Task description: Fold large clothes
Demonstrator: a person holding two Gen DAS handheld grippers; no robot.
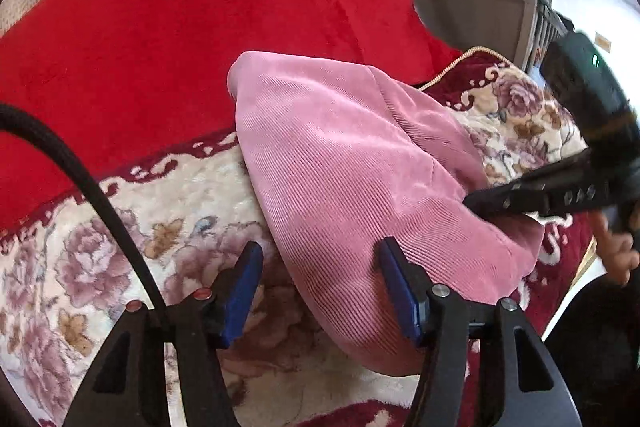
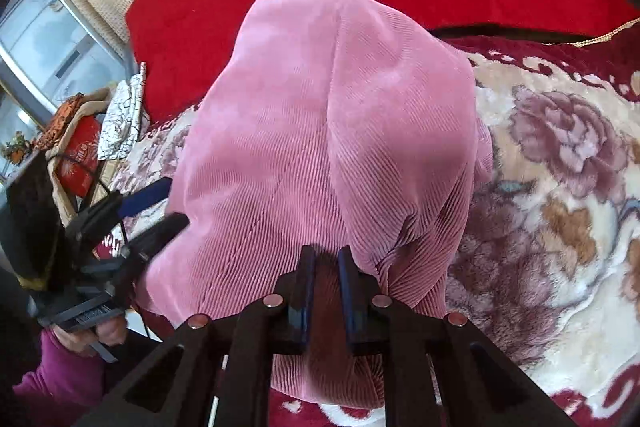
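At lower left of the left wrist view, the left gripper (image 1: 320, 267) gapes wide, its right finger against the pink corduroy garment (image 1: 360, 163) (centre frame, on a floral blanket (image 1: 120, 227)). The right gripper (image 2: 326, 259) pinches the garment's near fold.

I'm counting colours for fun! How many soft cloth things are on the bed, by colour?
Pink: 1, the garment
Red: 1, the cover
Flowery: 1, the blanket
Total: 3
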